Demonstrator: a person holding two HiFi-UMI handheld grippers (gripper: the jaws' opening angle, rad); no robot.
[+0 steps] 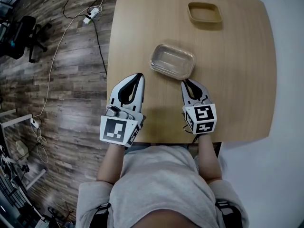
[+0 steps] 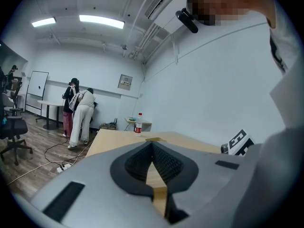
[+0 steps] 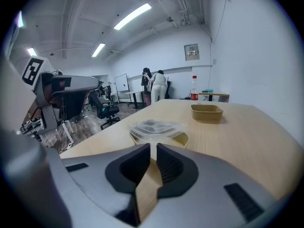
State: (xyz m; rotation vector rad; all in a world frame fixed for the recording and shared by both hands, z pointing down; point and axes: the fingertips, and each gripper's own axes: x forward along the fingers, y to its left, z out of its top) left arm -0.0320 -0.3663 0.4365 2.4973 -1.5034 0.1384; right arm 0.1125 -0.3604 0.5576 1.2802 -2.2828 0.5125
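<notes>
Both grippers rest at the near edge of a light wooden table [image 1: 237, 80]. My left gripper [image 1: 139, 75] [image 2: 152, 144] is shut with nothing in it, its tips left of a clear-lidded container [image 1: 172, 61]. My right gripper [image 1: 186, 82] [image 3: 153, 147] is shut too, only a sliver of table showing between its tips. It points at the container [image 3: 154, 127], which lies a short way ahead of it, apart from it. An empty tan tray [image 1: 204, 12] [image 3: 206, 112] sits farther back on the table.
The table's left edge drops to a wood floor with cables and a power strip [image 1: 90, 15] and an office chair [image 1: 21, 34]. Two people [image 2: 78, 115] stand far off by another table. A red-capped bottle [image 3: 194, 94] stands on a distant side table.
</notes>
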